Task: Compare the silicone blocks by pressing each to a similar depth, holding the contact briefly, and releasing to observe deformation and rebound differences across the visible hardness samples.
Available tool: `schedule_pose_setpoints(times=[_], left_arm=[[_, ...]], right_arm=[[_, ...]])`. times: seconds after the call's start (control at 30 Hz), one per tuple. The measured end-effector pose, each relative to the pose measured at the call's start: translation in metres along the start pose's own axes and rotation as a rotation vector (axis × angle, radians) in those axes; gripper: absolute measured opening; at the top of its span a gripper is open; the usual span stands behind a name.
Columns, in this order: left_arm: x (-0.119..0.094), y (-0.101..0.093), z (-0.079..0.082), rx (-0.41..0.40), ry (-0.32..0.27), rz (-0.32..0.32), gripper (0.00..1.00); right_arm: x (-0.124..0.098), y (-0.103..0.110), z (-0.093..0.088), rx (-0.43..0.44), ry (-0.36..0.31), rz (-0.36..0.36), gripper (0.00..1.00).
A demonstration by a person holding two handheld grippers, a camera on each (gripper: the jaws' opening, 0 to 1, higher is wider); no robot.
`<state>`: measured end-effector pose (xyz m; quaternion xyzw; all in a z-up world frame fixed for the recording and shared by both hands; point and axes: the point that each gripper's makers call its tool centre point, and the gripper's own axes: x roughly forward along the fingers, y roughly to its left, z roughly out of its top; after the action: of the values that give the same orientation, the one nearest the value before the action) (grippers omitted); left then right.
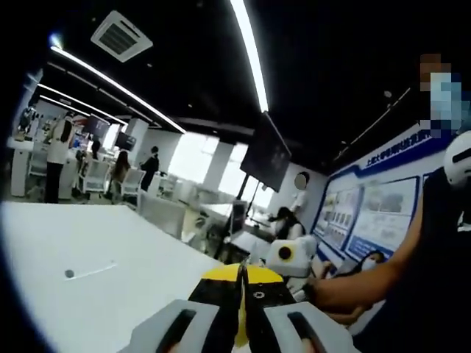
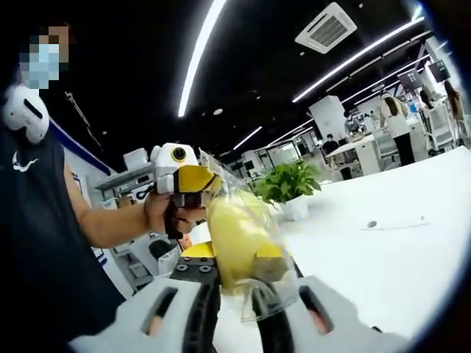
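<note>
Seemingly right gripper [image 2: 229, 294] jaws clamp bagged yellow block [image 2: 237, 239]; left gripper [image 1: 241, 309] jaws together.

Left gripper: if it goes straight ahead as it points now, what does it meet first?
Probably the right gripper, held by the person's hand just beyond the shut left gripper; depth unclear.

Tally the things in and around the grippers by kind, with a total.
Grippers: 2, left gripper and right gripper
Yellow blocks in a clear bag: 1, yellow block
Potted plants: 1, potted plant
White tables: 1, white table
Total: 5
</note>
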<state>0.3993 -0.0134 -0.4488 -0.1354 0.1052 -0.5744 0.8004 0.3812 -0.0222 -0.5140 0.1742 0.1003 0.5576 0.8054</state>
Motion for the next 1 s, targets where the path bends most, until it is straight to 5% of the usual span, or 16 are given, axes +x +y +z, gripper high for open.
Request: schedule_pose_setpoints(times=[0.37,1.0], left_arm=[[-0.005,0.0,-0.007,0.037,-0.01,-0.001,0.0],[-0.008,0.007,-0.014,-0.013,-0.034,0.017,0.0]], right_arm=[[0.001,0.004,-0.007,0.03,0.041,0.023,0.08],[0.002,-0.001,-0.014,0.033,0.087,0.02,0.07]])
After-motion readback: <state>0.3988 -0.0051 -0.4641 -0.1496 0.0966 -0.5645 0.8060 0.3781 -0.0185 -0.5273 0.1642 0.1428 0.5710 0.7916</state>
